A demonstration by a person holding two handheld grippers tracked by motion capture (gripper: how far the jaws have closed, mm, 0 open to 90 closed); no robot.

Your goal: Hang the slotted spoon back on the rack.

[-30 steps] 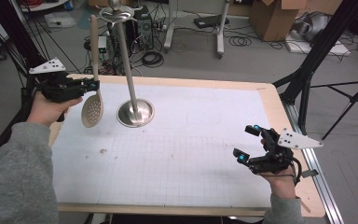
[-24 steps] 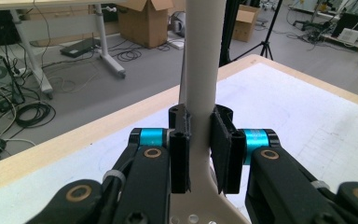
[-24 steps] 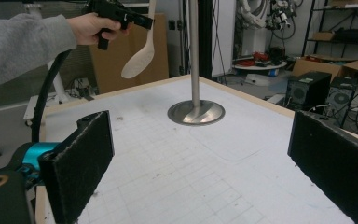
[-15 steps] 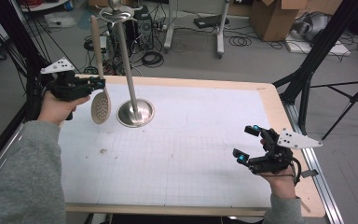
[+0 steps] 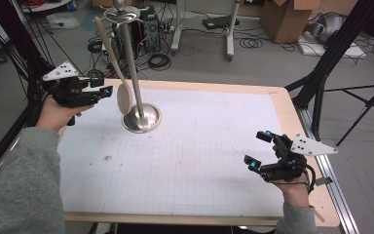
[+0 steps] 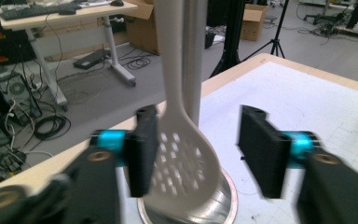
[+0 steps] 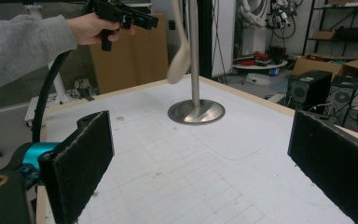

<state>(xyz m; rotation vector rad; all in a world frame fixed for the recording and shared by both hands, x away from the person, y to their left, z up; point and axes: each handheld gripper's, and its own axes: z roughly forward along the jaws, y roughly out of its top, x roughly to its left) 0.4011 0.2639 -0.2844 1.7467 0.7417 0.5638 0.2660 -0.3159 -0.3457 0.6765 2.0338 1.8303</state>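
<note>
In the left gripper view the left gripper (image 6: 193,154) is standing with its two black jaws parted, having just been opening, and the pale cream plastic slotted spoon (image 6: 182,154) is hanging between them, its perforated bowl lying close against the jaw at the left of that view and well clear of the other, so the pads are not pressing it. Just behind the bowl the polished steel stand with a round base (image 6: 193,56) is rising as an upright pole. In the high view the left gripper (image 5: 104,91) is hovering just beside the spoon (image 5: 119,80), whose handle is leaning up to the hook ring at the top of the stand (image 5: 141,117), the bowl dangling above the base near the far left corner of the white gridded surface (image 5: 199,161). The right gripper (image 5: 259,150) is waiting well apart at the near right edge of the surface, its jaws standing wide with nothing between them.
</note>
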